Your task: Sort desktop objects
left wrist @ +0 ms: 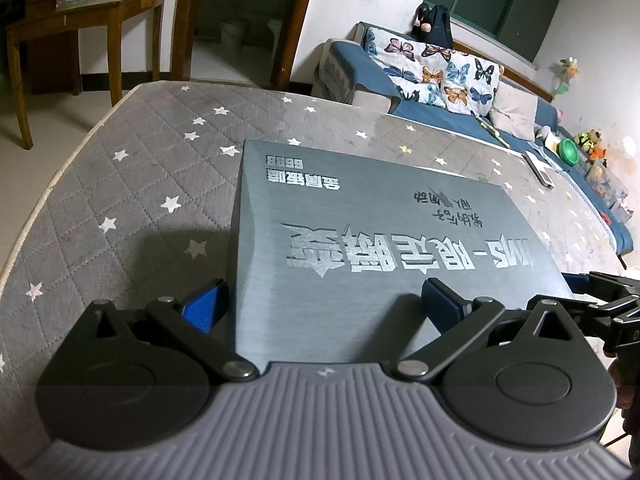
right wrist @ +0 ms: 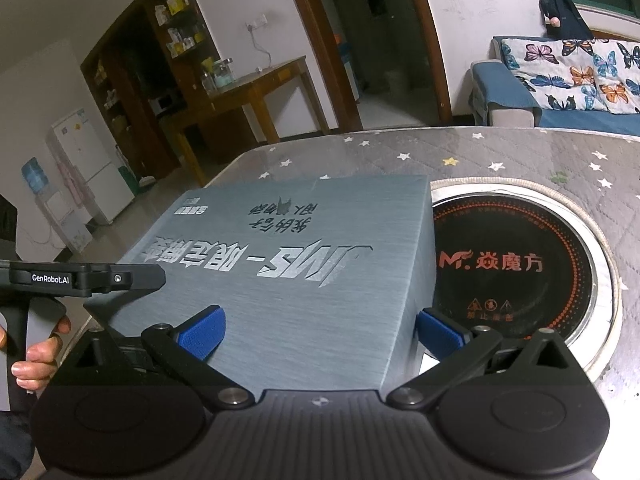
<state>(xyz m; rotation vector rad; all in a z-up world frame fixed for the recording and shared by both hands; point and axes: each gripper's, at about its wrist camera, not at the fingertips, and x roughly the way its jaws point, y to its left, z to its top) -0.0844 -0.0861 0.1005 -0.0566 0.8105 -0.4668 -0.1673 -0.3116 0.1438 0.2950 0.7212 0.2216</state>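
A large grey box (left wrist: pixel 360 216) with silver lettering lies on the star-patterned grey table cover (left wrist: pixel 140 168). My left gripper (left wrist: pixel 324 306) stands wide open at the box's near left corner. Its left finger sits just outside the box's left side and its right finger lies over the top face. My right gripper (right wrist: pixel 322 332) is also wide open, at the near right corner of the box (right wrist: pixel 288 280). Its right finger is beside the right wall and its left finger over the top. Whether any pad presses the box I cannot tell.
A round black induction hob (right wrist: pixel 516 268) is set into the table just right of the box, partly covered by it. A hand (right wrist: pixel 36 360) holds the left gripper's handle. A blue sofa (left wrist: pixel 420 76) and a wooden side table (left wrist: pixel 92 12) stand beyond.
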